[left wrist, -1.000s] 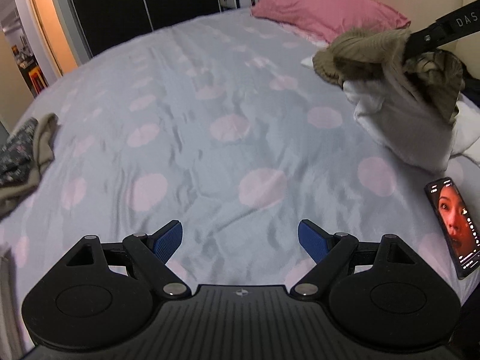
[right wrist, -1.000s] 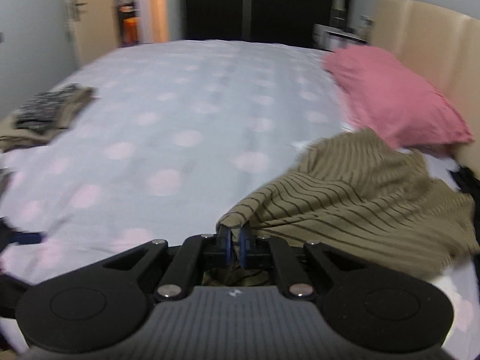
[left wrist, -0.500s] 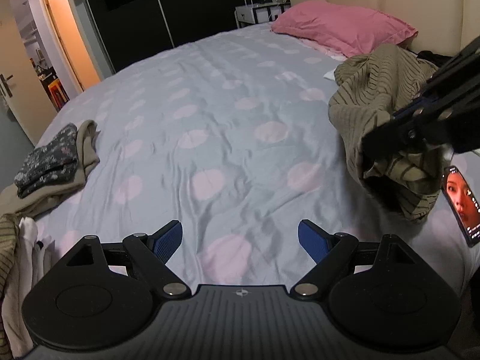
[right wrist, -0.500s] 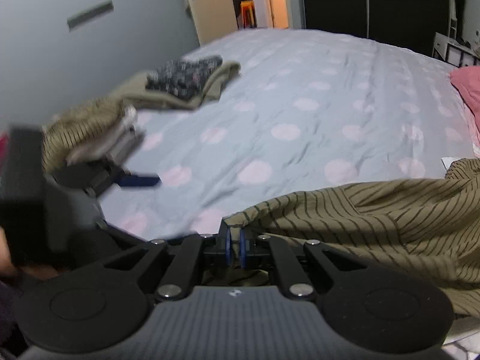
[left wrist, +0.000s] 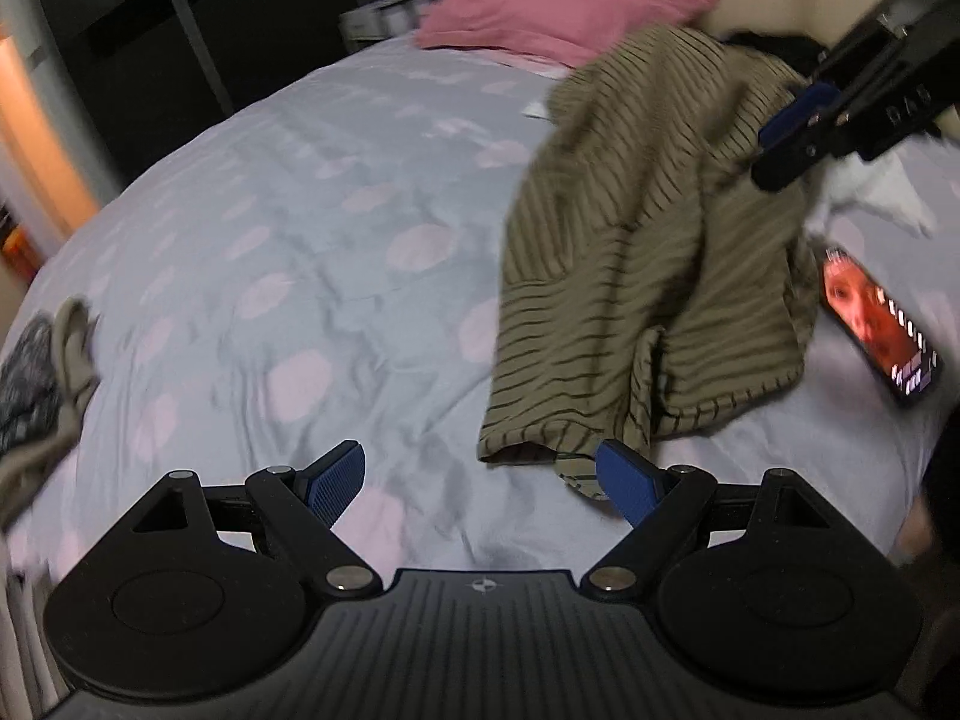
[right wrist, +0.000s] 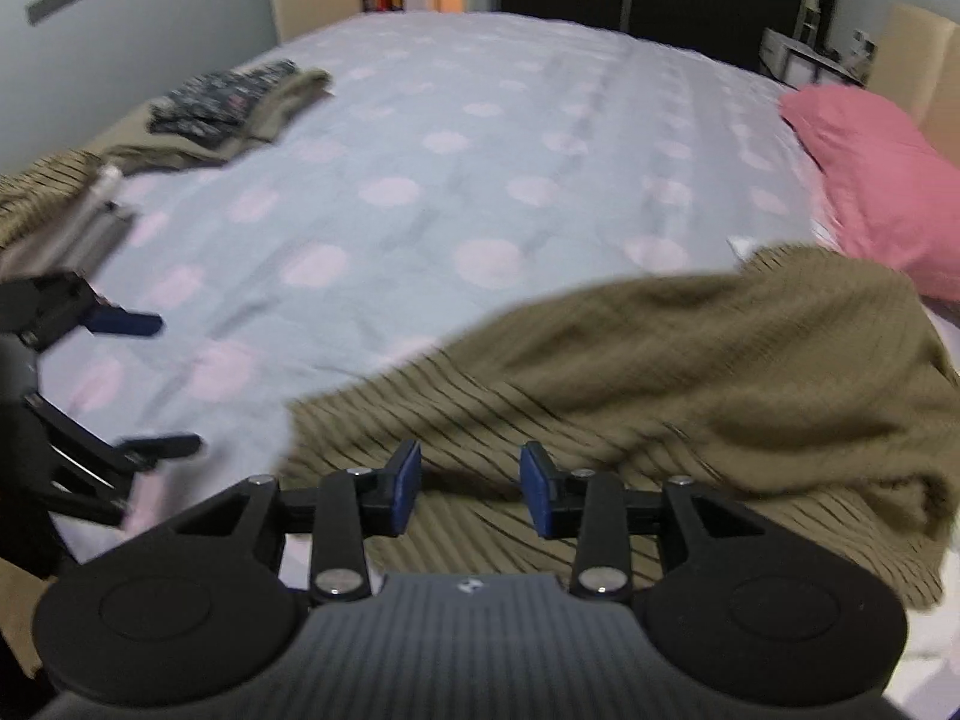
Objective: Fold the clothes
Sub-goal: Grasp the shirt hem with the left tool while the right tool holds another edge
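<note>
Striped garment: an olive knit top with thin dark stripes (left wrist: 648, 252) lies crumpled on the right side of the bed (left wrist: 312, 252), between the pink pillow (left wrist: 558, 6) and the near edge; a sleeve or hem end trails toward the left hand-held gripper; it is bunched, not flat, not folded.
Left hand-held gripper (left wrist: 480, 483): jaws spread wide and holding nothing; its right pad sits just beside the trailing striped end.
Right hand-held gripper (right wrist: 469, 489): jaws parted to a middling gap, gripping nothing; it hovers right over the striped cloth, which passes under and beyond the pads.
Other clothes: a dark patterned piece on an olive one (right wrist: 234, 99) lies at the far left edge of the bed, well apart; whether neatly folded I cannot tell for the blur.
Phone (left wrist: 879, 324): lit screen, on the bed, touching or just beside the garment's right edge; worth avoiding when the cloth is dragged.
Handling: soft, light, limp knit; it will sag and stretch rather than hold a line; likely to cling to the sheet.
Where to grip: at 2 matching points on a seam, hem or shoulder edge, 1 per gripper, pinching a single layer so it can be spread flat.
</note>
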Demonstrator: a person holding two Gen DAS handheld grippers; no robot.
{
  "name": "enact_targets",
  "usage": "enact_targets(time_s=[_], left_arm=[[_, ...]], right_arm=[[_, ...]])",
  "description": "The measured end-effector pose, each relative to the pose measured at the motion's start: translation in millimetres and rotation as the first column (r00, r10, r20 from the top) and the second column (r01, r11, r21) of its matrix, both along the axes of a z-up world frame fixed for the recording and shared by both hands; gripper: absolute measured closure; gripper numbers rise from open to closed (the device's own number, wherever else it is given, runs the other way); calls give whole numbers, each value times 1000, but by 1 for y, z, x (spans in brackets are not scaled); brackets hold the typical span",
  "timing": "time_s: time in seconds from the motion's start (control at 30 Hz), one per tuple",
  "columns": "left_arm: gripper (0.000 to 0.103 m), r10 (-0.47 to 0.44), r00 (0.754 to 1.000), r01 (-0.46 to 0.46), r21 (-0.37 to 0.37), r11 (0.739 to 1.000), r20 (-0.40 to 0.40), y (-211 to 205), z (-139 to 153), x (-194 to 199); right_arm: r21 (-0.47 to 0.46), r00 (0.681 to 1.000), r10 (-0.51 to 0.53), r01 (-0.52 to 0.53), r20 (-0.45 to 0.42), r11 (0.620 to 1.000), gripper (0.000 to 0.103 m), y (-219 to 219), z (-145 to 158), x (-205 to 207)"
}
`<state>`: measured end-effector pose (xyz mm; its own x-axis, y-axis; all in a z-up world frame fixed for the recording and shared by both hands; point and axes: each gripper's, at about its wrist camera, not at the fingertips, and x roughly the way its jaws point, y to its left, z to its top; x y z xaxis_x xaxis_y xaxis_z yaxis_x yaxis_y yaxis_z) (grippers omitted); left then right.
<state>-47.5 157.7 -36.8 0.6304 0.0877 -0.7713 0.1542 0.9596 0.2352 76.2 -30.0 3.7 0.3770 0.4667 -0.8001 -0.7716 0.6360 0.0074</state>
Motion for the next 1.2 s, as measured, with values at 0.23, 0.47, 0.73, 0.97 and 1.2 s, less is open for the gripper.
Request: enact_targets(time_s=[0.23, 0.47, 0.73, 0.97, 1.2], left_arm=[[18, -111, 993, 113, 39, 993, -38, -11, -25, 14], [18, -165, 982, 175, 125, 977, -91, -14, -53, 16], [18, -85, 991, 95, 96, 991, -103, 10, -66, 22], [18, -69, 993, 77, 88, 993, -96, 11, -68, 30], [18, -54, 995, 60, 74, 995, -86, 12, -69, 31]], right_arm=[[-67, 999, 10, -14, -53, 998, 53, -19, -38, 1], [-136, 987, 152, -158, -55, 978, 49, 10, -76, -22], [-217, 965, 260, -263, -42, 940, 52, 26, -109, -36], [-230, 966, 258, -253, -9, 940, 92, 25, -108, -30], [-195, 985, 175, -171, 4, 966, 101, 13, -93, -16]])
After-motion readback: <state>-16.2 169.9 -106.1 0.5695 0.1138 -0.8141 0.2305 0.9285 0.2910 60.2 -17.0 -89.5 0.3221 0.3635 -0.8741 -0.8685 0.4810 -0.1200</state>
